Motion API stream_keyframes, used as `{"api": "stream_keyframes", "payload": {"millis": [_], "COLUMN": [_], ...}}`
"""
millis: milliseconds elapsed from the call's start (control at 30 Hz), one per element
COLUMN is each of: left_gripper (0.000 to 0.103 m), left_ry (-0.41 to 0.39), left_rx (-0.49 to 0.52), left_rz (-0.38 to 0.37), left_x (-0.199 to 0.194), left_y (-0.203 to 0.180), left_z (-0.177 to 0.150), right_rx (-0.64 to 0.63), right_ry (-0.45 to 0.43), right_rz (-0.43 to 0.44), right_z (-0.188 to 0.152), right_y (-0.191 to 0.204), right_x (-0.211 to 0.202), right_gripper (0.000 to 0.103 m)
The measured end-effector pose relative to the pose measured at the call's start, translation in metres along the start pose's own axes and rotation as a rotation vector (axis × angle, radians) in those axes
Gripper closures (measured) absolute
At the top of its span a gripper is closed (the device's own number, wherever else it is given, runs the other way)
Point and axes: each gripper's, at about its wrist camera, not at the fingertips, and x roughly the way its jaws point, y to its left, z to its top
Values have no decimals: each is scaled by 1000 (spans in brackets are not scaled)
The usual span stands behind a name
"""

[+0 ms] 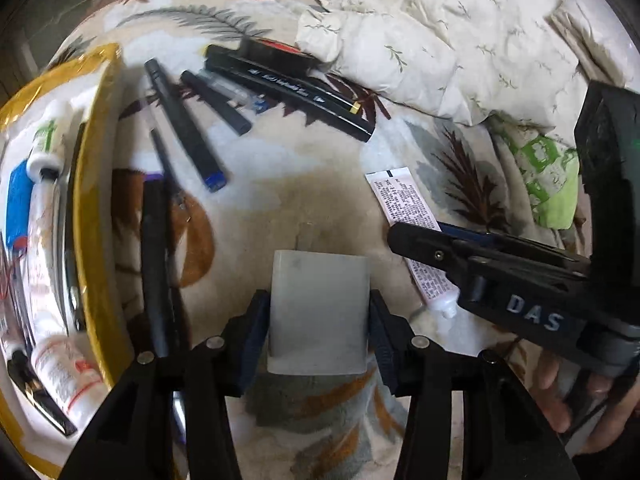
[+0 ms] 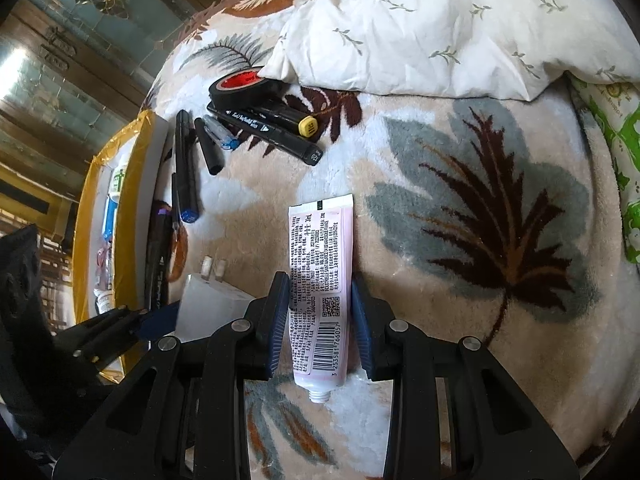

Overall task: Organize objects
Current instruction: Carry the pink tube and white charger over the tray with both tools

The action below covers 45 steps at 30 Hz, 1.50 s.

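Ahead of both hand-held grippers we see an open stretch of the leaf-patterned blanket (image 2: 460,220), bounded at the far side by a rumpled white quilt (image 2: 440,20) and on the right by a green-printed cloth (image 2: 608,168).

The left hand-held gripper (image 1: 320,320) has a white block-shaped charger (image 1: 319,312) between its blue pads, which touch its two sides; we read this as a grip. In the right wrist view the charger's two prongs (image 2: 213,269) point away from that gripper. The right hand-held gripper (image 2: 320,320) is closed on a pink-white tube (image 2: 320,280) with a barcode label, its capless neck toward us, lying flat on the blanket. The two grippers sit just beside each other.

Left of the free patch, a loose row of black pens and markers (image 1: 184,128) lies on the blanket, and beyond them a roll of black tape (image 2: 248,86) with a red core sits against the quilt's edge. A long black marker (image 1: 154,272) lies just left of the left gripper, beside the box wall.

Further left stands a yellow-rimmed box (image 1: 92,200). Inside it we make out white tubes or bottles (image 1: 44,148), something blue (image 1: 18,196), and a dark stick near its close end.
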Motion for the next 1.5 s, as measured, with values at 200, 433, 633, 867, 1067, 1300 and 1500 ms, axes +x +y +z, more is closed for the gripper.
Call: {"api": "stream_keyframes", "payload": {"millis": [200, 433, 633, 867, 1067, 1300, 1500], "left_gripper": [55, 55, 55, 55, 55, 55, 55], "left_ry": [-23, -143, -227, -262, -247, -187, -183], "left_rx": [-54, -120, -215, -337, -346, -363, -353], "left_rz": [-71, -146, -181, -103, -39, 9, 14], "left_x": [-28, -82, -115, -131, -113, -78, -73], "left_y": [15, 39, 90, 176, 225, 245, 250], "left_z": [-11, -12, -12, 8, 42, 58, 62], "right_rx": [-49, -45, -69, -121, -154, -135, -116], "right_ry": [1, -59, -75, -47, -32, -24, -20], "right_rz": [-15, 98, 142, 183, 183, 104, 65], "right_z": [-6, -7, 1, 17, 38, 69, 87], "right_y": [15, 37, 77, 134, 182, 202, 210], "right_x": [-2, -21, -29, -14, 11, 44, 67], "right_gripper": [74, 75, 75, 75, 75, 75, 74]}}
